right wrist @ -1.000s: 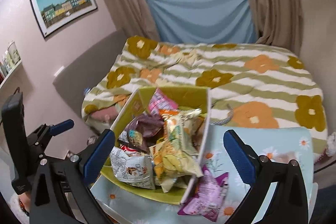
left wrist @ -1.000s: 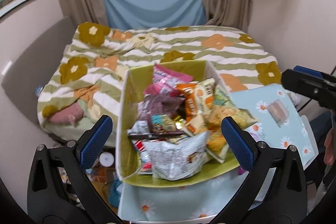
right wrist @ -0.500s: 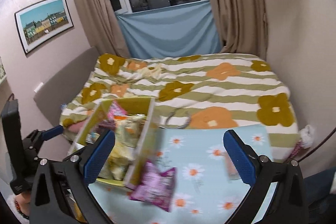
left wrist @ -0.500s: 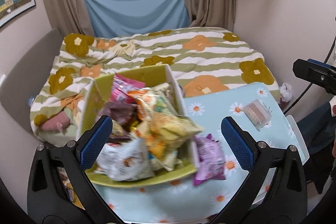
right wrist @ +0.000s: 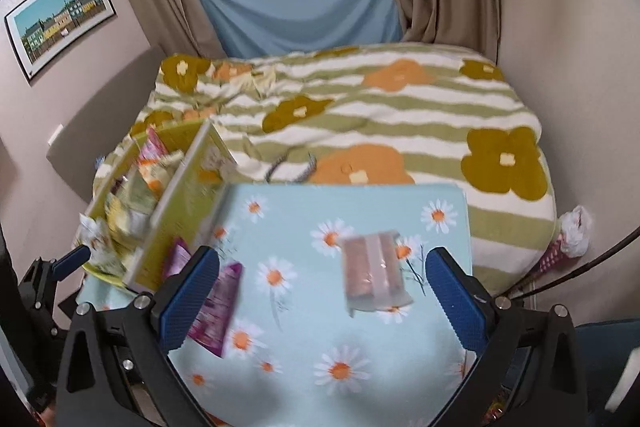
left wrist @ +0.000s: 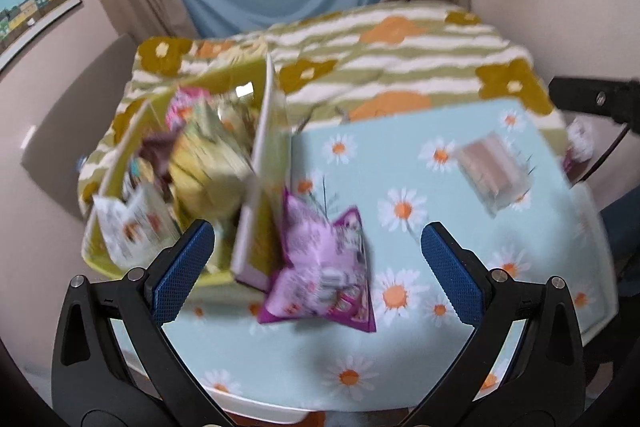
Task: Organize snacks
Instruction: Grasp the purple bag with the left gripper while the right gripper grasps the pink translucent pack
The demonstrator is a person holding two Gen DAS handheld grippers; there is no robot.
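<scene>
A yellow-green box [left wrist: 262, 187] [right wrist: 188, 195] stuffed with snack bags stands on the left of a small table covered by a light blue daisy cloth [left wrist: 400, 347] [right wrist: 320, 367]. A purple snack bag [left wrist: 324, 267] [right wrist: 216, 307] lies on the cloth beside the box's right wall. A pinkish clear-wrapped packet [left wrist: 492, 171] [right wrist: 372, 271] lies farther right. My left gripper [left wrist: 318, 259] is open, hovering near the purple bag. My right gripper [right wrist: 322, 297] is open above the cloth, the packet between its fingers' line of sight. Both views are motion-blurred.
A bed with a green-striped flower quilt [right wrist: 360, 115] lies right behind the table. Curtains and a blue cloth [right wrist: 304, 3] hang at the window. A framed picture [right wrist: 60, 19] is on the left wall. The table's edges drop off close on all sides.
Both views have swung right, from the box to the open cloth. The purple bag and pinkish packet now sit nearer the centre. Both grippers stay open.
</scene>
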